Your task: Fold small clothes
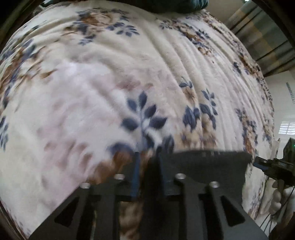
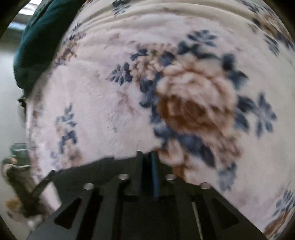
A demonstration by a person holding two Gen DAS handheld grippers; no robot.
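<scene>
A small dark grey garment (image 1: 206, 166) hangs stretched just above a floral fleece blanket (image 1: 129, 73). My left gripper (image 1: 148, 157) is shut on its left end, and the cloth fills the narrow gap between the blue-padded fingers. From there the cloth runs right to my right gripper (image 1: 258, 163), seen at the frame's edge. In the right wrist view the same garment (image 2: 88, 169) spreads leftward from my right gripper (image 2: 147, 155), whose fingers stand close together on the cloth's edge. Both views are blurred.
The cream blanket (image 2: 110, 101) with blue leaves and brown roses covers the whole bed. A dark teal bundle (image 2: 36, 46) lies at its far edge, also visible as a dark teal bundle (image 1: 175, 5). Striped curtains (image 1: 261, 42) hang beyond the bed's right side.
</scene>
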